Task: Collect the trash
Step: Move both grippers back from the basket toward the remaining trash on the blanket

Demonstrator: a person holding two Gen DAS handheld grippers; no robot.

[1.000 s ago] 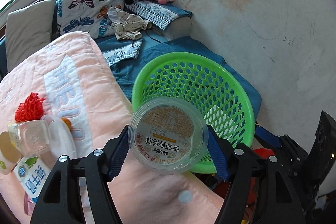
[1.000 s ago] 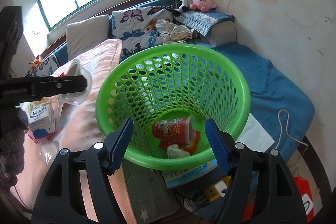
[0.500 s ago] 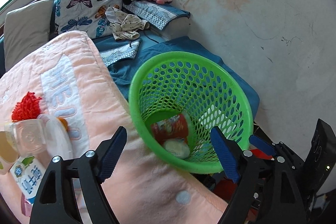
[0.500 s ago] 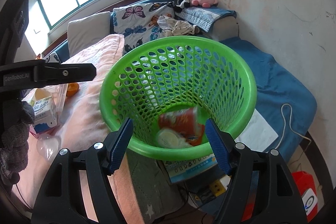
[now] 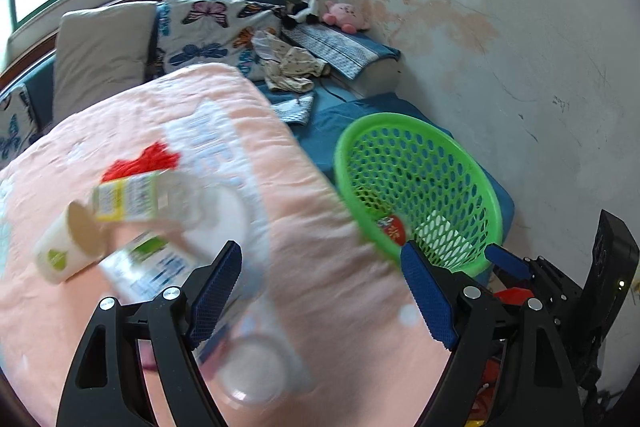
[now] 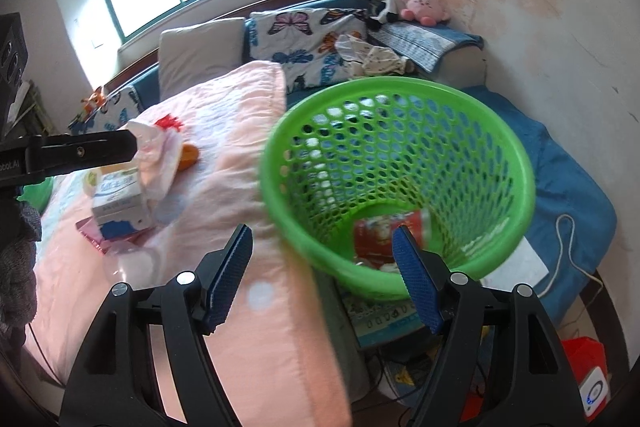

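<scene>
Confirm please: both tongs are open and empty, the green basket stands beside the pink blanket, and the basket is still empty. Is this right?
Not quite. The green basket is not empty: a red package lies at its bottom, as the right wrist view shows. The rest holds: the left tongs and right tongs are open with nothing between them, and the basket stands beside the pink blanket.

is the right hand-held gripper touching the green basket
Apart. The right wrist view shows the right hand-held gripper open and empty, both pads clear of the green basket, whose rim merely passes behind the right pad.
</scene>
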